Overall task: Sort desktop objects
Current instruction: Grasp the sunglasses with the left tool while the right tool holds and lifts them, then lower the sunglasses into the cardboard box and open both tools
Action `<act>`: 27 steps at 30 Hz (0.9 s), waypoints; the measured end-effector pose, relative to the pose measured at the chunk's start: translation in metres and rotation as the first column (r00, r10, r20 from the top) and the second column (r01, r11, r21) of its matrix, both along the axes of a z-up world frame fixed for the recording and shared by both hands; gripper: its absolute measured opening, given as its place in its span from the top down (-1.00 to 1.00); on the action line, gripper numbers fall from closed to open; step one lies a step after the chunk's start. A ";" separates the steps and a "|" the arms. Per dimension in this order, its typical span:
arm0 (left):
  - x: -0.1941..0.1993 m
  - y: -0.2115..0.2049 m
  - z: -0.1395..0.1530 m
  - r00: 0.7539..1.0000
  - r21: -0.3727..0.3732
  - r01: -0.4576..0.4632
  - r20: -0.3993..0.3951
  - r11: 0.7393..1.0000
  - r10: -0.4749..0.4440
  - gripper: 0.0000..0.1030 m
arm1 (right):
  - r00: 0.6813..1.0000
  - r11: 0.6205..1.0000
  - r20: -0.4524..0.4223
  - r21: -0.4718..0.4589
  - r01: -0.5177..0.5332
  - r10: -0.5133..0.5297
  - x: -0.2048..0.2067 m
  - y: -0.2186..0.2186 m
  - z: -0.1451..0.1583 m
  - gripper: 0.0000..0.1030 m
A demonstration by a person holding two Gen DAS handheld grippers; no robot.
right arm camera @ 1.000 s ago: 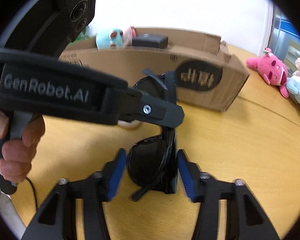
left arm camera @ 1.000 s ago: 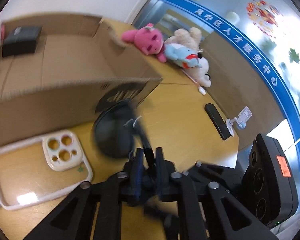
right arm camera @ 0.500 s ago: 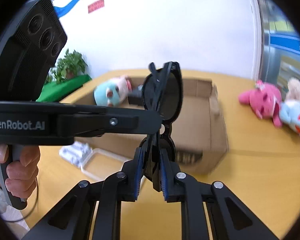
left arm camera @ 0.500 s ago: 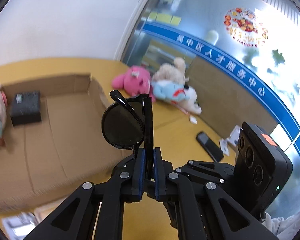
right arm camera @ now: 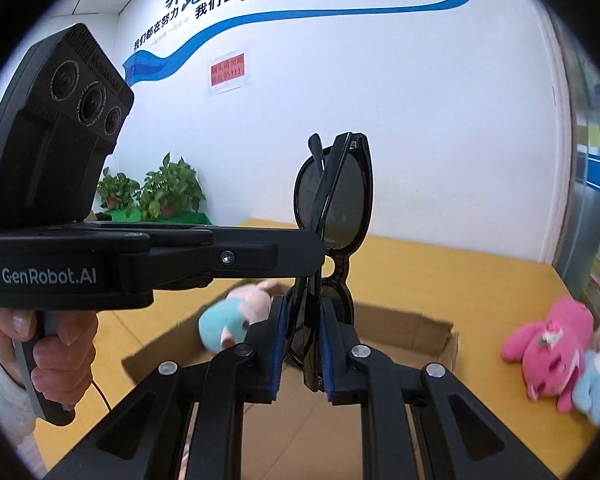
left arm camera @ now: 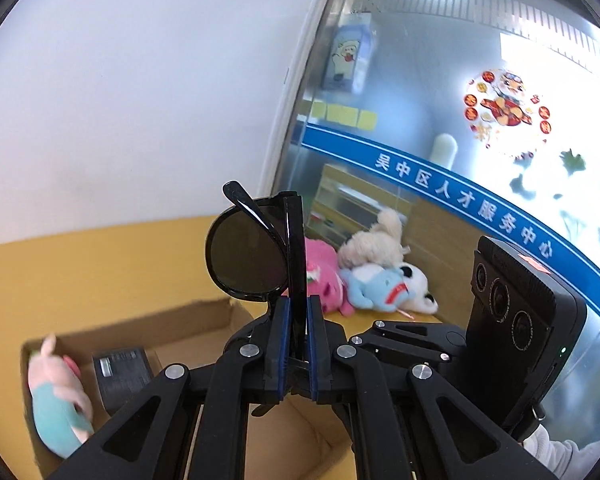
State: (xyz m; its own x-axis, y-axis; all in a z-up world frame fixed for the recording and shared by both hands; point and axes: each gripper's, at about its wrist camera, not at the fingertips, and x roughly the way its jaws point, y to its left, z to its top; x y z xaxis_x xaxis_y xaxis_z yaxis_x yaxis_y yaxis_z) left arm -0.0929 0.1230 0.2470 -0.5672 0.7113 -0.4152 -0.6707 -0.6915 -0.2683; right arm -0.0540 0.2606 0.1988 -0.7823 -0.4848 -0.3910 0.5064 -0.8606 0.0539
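Observation:
Folded black sunglasses (left arm camera: 256, 256) are held upright in the air by both grippers. My left gripper (left arm camera: 296, 320) is shut on them near the bridge, with one lens above its pads. My right gripper (right arm camera: 303, 320) is shut on the lower lens; the upper lens (right arm camera: 340, 196) stands above it. In the right wrist view the left gripper (right arm camera: 312, 258) reaches in from the left and clamps the glasses' middle. Below them lies an open cardboard box (right arm camera: 416, 328) (left arm camera: 204, 316) holding a teal and pink plush (right arm camera: 232, 312) (left arm camera: 56, 396) and a small black box (left arm camera: 122, 372).
A pink plush (right arm camera: 548, 340) (left arm camera: 324, 276), a blue plush (left arm camera: 376, 284) and a cream plush (left arm camera: 376, 236) lie on the yellow table (right arm camera: 480, 272) to the right of the box. A white wall and potted plants (right arm camera: 156, 192) stand behind.
Both grippers have lifted the sunglasses higher and tilted upward. The table and box have dropped lower in both views; the white tray has left the view.

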 end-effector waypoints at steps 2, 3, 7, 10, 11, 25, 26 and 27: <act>-0.023 -0.001 0.006 1.000 0.004 -0.005 0.013 1.000 0.005 0.91 | 1.000 1.000 0.011 -0.001 -0.008 0.008 -0.025 0.001 0.009 0.72; -0.037 0.000 0.006 1.000 0.003 -0.008 0.024 1.000 0.008 0.91 | 1.000 1.000 0.019 0.004 -0.009 0.009 -0.036 0.001 0.012 0.72; -0.094 0.002 -0.015 0.991 0.013 -0.004 0.131 1.000 0.003 0.91 | 0.995 1.000 0.101 0.010 -0.008 0.007 -0.084 0.004 0.002 0.72; -0.133 0.008 -0.053 0.973 0.010 -0.004 0.232 1.000 0.001 0.91 | 0.978 1.000 0.208 -0.017 -0.005 0.009 -0.120 0.012 -0.027 0.72; -0.144 0.011 -0.068 0.962 0.011 -0.002 0.272 1.000 -0.001 0.91 | 0.970 1.000 0.245 -0.022 -0.002 0.007 -0.131 0.014 -0.039 0.72; -0.231 0.038 -0.264 0.716 -0.022 -0.016 0.697 1.000 0.027 0.92 | 0.707 0.997 0.703 0.049 0.065 -0.081 -0.218 0.032 -0.223 0.72; -0.232 0.039 -0.268 0.710 -0.025 -0.014 0.704 1.000 0.028 0.92 | 0.701 0.995 0.706 0.074 0.065 -0.099 -0.217 0.030 -0.227 0.72; -0.234 0.039 -0.271 0.701 -0.024 -0.015 0.712 1.000 0.028 0.92 | 0.698 0.994 0.707 0.093 0.062 -0.110 -0.216 0.028 -0.229 0.72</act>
State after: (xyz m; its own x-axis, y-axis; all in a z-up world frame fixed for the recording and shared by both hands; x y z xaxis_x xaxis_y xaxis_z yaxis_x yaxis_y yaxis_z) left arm -0.3264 0.1625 -0.0239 -0.1129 0.6925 -0.7125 -0.2686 -0.7117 -0.6491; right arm -0.2704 0.2883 -0.0302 -0.2977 -0.3873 -0.8726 0.2617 -0.9121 0.3155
